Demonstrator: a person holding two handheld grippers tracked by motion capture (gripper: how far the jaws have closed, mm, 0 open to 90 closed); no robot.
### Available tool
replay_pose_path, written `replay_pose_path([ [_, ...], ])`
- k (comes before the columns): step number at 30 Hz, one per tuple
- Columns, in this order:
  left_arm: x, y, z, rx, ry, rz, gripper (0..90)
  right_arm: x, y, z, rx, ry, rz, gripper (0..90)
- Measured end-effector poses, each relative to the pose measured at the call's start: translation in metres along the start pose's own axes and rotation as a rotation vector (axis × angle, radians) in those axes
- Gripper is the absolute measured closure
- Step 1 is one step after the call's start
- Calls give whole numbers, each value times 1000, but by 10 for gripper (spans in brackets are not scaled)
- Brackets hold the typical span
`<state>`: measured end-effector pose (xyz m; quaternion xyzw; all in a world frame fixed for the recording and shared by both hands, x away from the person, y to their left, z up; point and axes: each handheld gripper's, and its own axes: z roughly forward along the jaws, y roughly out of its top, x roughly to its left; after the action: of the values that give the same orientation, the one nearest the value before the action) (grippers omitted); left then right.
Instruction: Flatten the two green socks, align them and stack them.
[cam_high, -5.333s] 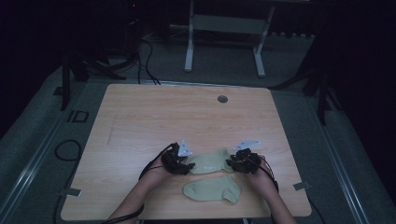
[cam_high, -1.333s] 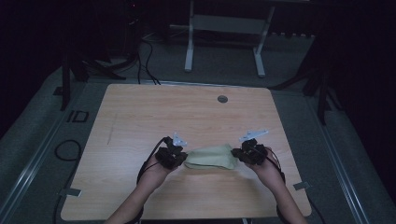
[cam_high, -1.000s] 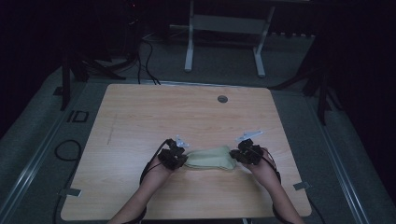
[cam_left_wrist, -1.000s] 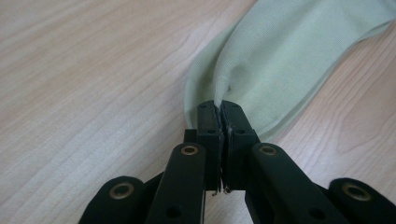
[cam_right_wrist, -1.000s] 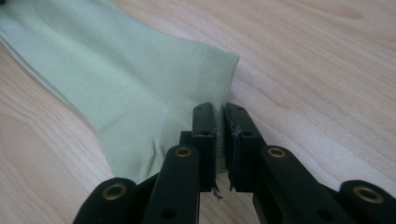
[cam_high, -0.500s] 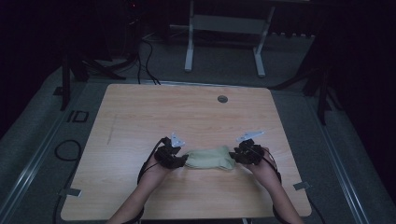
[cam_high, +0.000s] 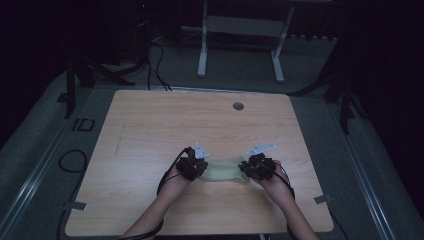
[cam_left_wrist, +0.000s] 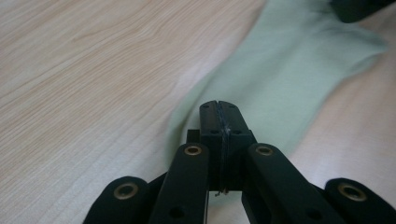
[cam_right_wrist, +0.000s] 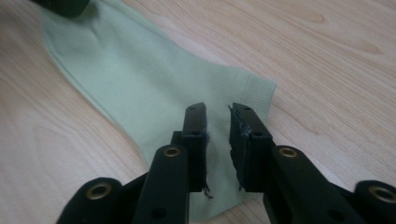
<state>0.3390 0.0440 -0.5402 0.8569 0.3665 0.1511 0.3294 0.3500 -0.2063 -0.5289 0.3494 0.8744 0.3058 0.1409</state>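
1. Left gripper (cam_high: 192, 166) sits at the left end of a pale green sock (cam_high: 223, 170) on the wooden table (cam_high: 150, 130). In the left gripper view its jaws are pressed tight together with no gap between them, low over the sock's edge (cam_left_wrist: 280, 84). Whether any fabric is pinched between them cannot be told, since the jaw tips hide the spot.

2. Between the two grippers, the sock lies flat and stretched sideways on the near middle of the table, well inside the front edge. It looks thin, light and limp. It should fold or bunch wherever it is not supported, and it may slide easily on the smooth wood.

3. Right gripper (cam_high: 257, 168) is at the sock's right end, the cuff end. In the right gripper view (cam_right_wrist: 217, 128) its jaws stand apart with a clear gap, poised over the ribbed cuff (cam_right_wrist: 257, 93) and gripping nothing.

4. For a hold, the two ends are the best places: the cuff band is thicker and gives the jaws something to bite, while a pinch in the middle would likely let both ends sag. A shallow pinch could slip off such thin knit, so the jaws need fabric well between them.
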Motion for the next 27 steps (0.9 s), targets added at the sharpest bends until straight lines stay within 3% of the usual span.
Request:
replay_pose_path([
  [5,7,-9,13,25,13,-16,891,1,-7,10,35,22,-8,689],
  [7,10,-13,12,1,8,-35,891,1,-11,15,50,36,-7,666],
  [10,13,-20,12,-35,4,-49,891,-1,-16,14,23,54,2,659],
  [13,19,-23,10,-44,-13,-102,890,0,-18,13,15,52,-7,663],
  [15,18,-23,8,-36,14,-68,887,0,-18,13,21,50,-13,664],
  [21,11,-22,-3,-36,21,-34,794,1,-15,13,43,49,-15,645],
  [27,1,-16,-13,-65,-6,29,757,6,-11,6,53,35,-37,571],
])
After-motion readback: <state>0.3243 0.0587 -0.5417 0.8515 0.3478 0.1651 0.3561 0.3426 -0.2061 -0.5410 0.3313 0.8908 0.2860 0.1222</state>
